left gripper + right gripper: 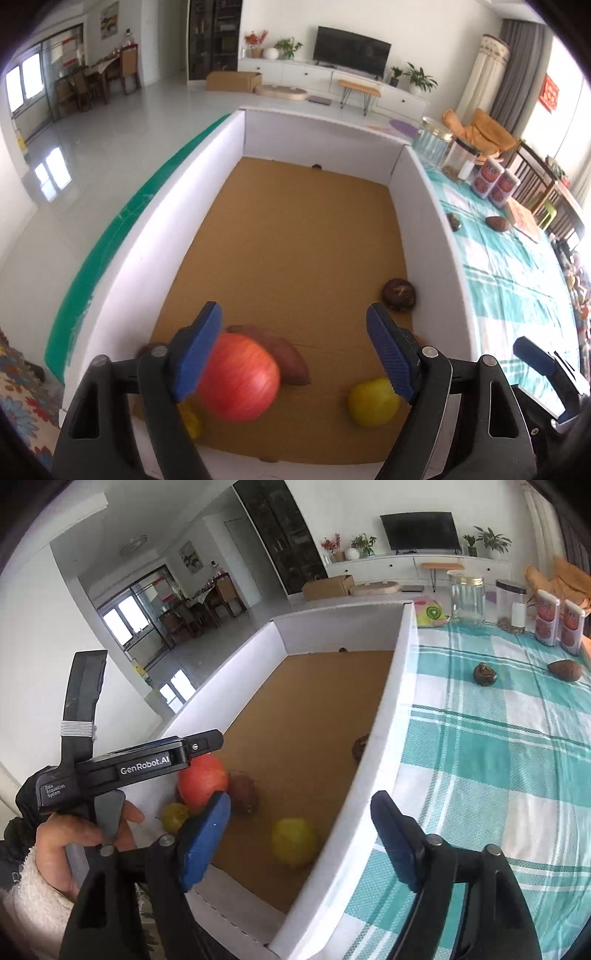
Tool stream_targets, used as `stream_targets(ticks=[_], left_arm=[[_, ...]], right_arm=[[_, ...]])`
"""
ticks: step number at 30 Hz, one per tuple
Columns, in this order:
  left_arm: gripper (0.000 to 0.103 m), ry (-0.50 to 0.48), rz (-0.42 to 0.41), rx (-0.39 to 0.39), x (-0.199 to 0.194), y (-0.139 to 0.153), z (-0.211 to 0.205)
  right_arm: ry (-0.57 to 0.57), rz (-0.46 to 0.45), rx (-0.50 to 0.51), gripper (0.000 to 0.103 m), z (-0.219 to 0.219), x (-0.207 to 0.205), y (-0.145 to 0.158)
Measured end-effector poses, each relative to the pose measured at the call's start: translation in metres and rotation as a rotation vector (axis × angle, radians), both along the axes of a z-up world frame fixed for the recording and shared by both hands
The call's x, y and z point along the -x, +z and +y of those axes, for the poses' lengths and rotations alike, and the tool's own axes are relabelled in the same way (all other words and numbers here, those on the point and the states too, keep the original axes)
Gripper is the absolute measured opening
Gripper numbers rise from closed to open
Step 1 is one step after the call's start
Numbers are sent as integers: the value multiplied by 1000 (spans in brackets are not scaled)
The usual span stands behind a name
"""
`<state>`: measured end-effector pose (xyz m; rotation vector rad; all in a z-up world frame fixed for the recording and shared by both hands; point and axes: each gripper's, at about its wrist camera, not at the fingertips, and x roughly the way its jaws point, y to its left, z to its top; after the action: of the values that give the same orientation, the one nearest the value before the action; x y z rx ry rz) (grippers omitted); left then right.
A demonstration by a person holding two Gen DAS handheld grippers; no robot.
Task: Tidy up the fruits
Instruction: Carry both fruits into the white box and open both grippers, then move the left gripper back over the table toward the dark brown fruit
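Left gripper [295,350] jaws wide apart over the white box [147,236], holding nothing; red apple [238,376] blurred just below its left finger; yellow fruit [373,402] on cardboard floor; right gripper [301,834] spread wide, empty, straddling the box wall; two brown fruits [484,674] on checked tablecloth [498,775].

Left gripper [295,354] gapes above a blurred, seemingly unheld red apple [238,376].
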<state>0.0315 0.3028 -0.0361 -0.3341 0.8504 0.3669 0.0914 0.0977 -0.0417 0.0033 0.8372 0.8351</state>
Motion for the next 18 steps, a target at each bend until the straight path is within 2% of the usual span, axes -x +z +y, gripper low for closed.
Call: stream_targets(ticks=[4, 10, 13, 15, 16, 18], left_arm=[[85, -122, -61, 2, -15, 20, -46], [85, -367, -71, 38, -44, 27, -141], [85, -484, -52, 28, -56, 20, -196], [85, -555, -38, -17, -65, 10, -233], [85, -585, -28, -51, -70, 4, -250], [85, -632, -19, -119, -76, -4, -278]], right_arm=[[-165, -75, 20, 100, -65, -9, -7], [-505, -141, 211, 100, -179, -39, -49], [-686, -135, 263, 100, -240, -45, -68], [-854, -19, 156, 101, -288, -51, -72], [-913, 5, 77, 101, -310, -48, -70], [-1009, -9, 54, 101, -330, -39, -66]])
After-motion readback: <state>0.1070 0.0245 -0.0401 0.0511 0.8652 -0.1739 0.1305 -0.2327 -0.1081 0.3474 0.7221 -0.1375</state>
